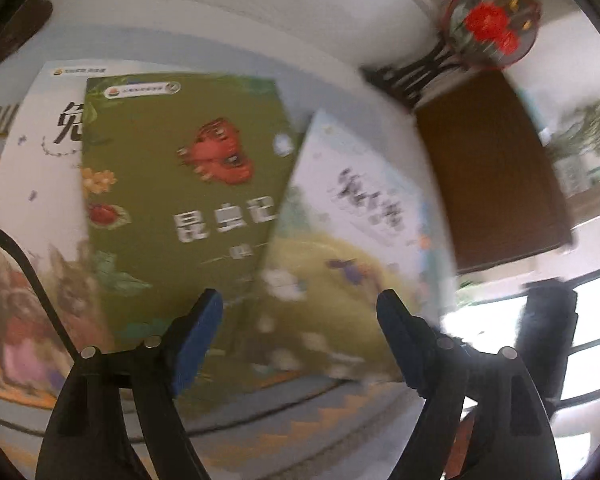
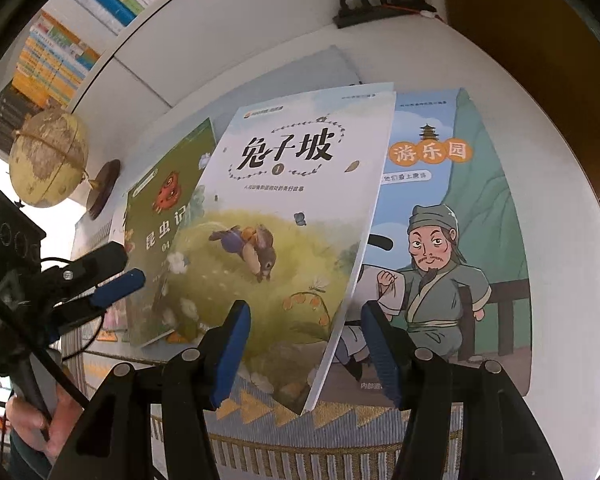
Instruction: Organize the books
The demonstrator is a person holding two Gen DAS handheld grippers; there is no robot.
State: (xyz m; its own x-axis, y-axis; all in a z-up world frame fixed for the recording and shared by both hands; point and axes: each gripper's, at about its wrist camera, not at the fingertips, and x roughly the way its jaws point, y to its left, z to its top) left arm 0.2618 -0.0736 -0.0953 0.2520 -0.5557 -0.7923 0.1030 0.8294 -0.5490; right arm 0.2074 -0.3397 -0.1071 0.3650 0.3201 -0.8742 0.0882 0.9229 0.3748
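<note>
The right tool (image 2: 304, 344) is pointing steeply down, its parted pads straddling the lower edge of the rabbit book (image 2: 300, 208) without visibly pressing it. The left tool (image 1: 300, 312) is hovering wide open, gripping nothing, above the green insect book (image 1: 180, 184). A hand (image 2: 40, 420) is gripping its handle at lower left. The poet book (image 2: 452, 240) is lying at right on the white counter (image 2: 560, 240).

Left wrist view motion-blurred; green book (image 2: 168, 216) half hidden (under rabbit book (image 2: 296, 216)).
</note>
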